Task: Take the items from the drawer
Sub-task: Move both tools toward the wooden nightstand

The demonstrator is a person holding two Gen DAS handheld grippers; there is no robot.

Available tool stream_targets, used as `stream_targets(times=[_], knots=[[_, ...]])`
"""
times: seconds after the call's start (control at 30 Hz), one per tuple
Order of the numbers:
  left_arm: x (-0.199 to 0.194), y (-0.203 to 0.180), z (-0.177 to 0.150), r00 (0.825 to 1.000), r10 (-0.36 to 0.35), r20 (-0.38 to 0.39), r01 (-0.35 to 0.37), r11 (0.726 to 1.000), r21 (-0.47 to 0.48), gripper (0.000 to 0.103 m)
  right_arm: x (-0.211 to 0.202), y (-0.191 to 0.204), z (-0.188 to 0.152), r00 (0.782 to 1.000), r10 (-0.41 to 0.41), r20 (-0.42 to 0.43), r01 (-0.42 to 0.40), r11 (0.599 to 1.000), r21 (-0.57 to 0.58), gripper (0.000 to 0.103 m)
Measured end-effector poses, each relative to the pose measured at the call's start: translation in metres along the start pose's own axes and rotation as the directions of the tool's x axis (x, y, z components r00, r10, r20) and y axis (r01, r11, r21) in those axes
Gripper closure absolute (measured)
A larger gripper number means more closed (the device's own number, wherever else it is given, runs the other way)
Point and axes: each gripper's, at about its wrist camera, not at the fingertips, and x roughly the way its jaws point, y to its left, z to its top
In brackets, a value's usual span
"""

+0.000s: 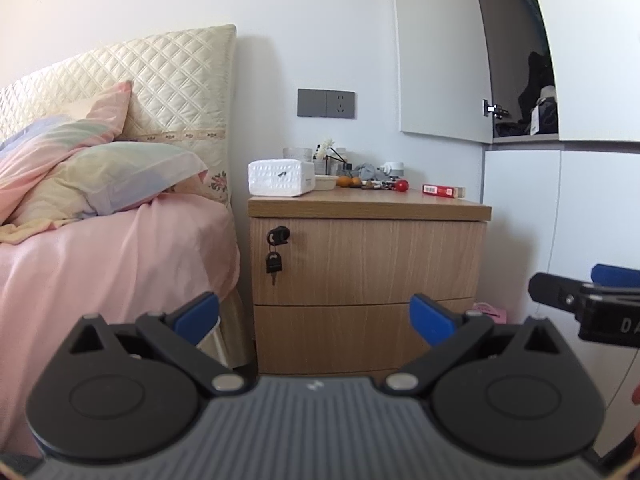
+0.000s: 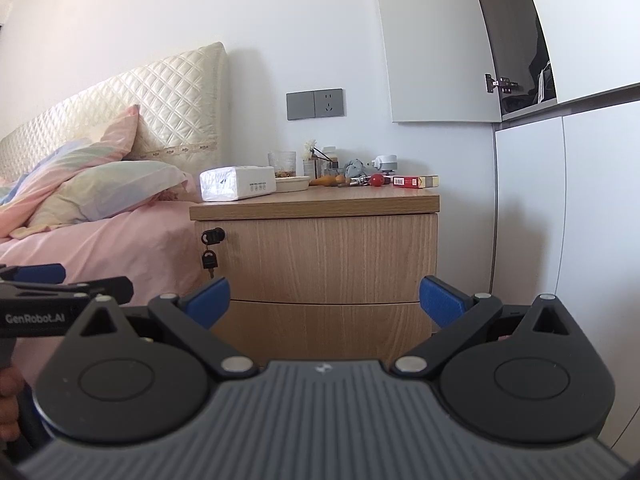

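Left wrist view: left gripper (image 1: 315, 316), black body with blue-padded fingers, fills the lower frame; jaws apart, nothing between them. Beyond it stands the light wood-grain 2-drawer nightstand (image 1: 368, 280), near but not touched. Upper drawer front (image 1: 376, 260) and lower drawer front (image 1: 344, 336) both sit flush, so closed. A black key with a spare hanging from it (image 1: 276, 250) sits in the lock at the upper drawer's left corner. On top: white tissue pack (image 1: 280, 178), red cigarette box (image 1: 442, 191), small clutter behind. Pink-sheeted bed (image 1: 120, 248) just beside the nightstand on the left.

Right wrist view: right gripper (image 2: 324, 300), same build; jaws apart and empty, aimed at the seam between the 2 drawers. Left unit's side shows at frame left.

Progress: none visible. Drawer contents hidden, so the items cannot be identified. Remaining, by judgement: open a drawer (no handle seen; upper 1 possibly locked), then lift items out.
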Motion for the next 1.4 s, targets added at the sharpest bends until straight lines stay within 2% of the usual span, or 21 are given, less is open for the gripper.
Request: stream_targets(times=[0.27, 0.37, 0.53, 0.63, 0.8, 0.93, 1.17, 1.27, 1.4], knots=[[-0.002, -0.001, 0.002, 1.000, -0.005, 0.007, 0.004, 1.000, 0.005, 0.000, -0.004, -0.008, -0.003, 1.000, -0.018, 0.016, 0.018, 1.000, 0.009, 0.000], [-0.002, -0.001, 0.002, 1.000, -0.012, 0.008, 0.012, 1.000, 0.003, 0.000, -0.004, -0.017, -0.003, 1.000, -0.001, 0.014, 0.000, 0.999, 0.036, 0.000], [-0.004, 0.005, 0.004, 0.999, -0.038, 0.020, 0.039, 0.999, -0.021, 0.000, -0.004, -0.018, 0.005, 1.000, 0.012, 0.026, -0.011, 0.999, -0.035, 0.000], [-0.010, 0.010, 0.005, 0.998, -0.046, 0.047, 0.048, 0.998, -0.042, 0.000, -0.010, -0.013, 0.013, 0.997, 0.040, 0.064, -0.038, 0.999, -0.026, 0.000], [-0.025, 0.008, 0.012, 0.990, -0.051, 0.135, 0.053, 0.999, -0.011, 0.000, -0.016, -0.006, 0.022, 0.989, 0.092, 0.114, -0.091, 0.996, -0.019, 0.000], [-0.030, 0.004, 0.020, 0.989, -0.048, 0.140, 0.049, 0.999, 0.001, 0.000, -0.017, -0.009, 0.036, 0.982, 0.090, 0.167, -0.089, 0.996, -0.013, 0.000], [-0.032, 0.007, 0.038, 0.988, -0.002, 0.154, 0.002, 1.000, -0.001, 0.000, 0.000, -0.024, 0.066, 0.971, 0.131, 0.200, -0.141, 0.989, 0.037, 0.000], [-0.022, 0.002, 0.041, 0.989, 0.000, 0.150, -0.002, 1.000, 0.017, 0.000, 0.015, -0.028, 0.075, 0.964, 0.147, 0.220, -0.158, 0.987, 0.036, 0.000], [-0.004, -0.006, 0.041, 0.990, -0.005, 0.139, -0.001, 0.999, 0.044, 0.000, 0.043, -0.041, 0.082, 0.965, 0.162, 0.204, -0.179, 0.982, 0.064, 0.000]])
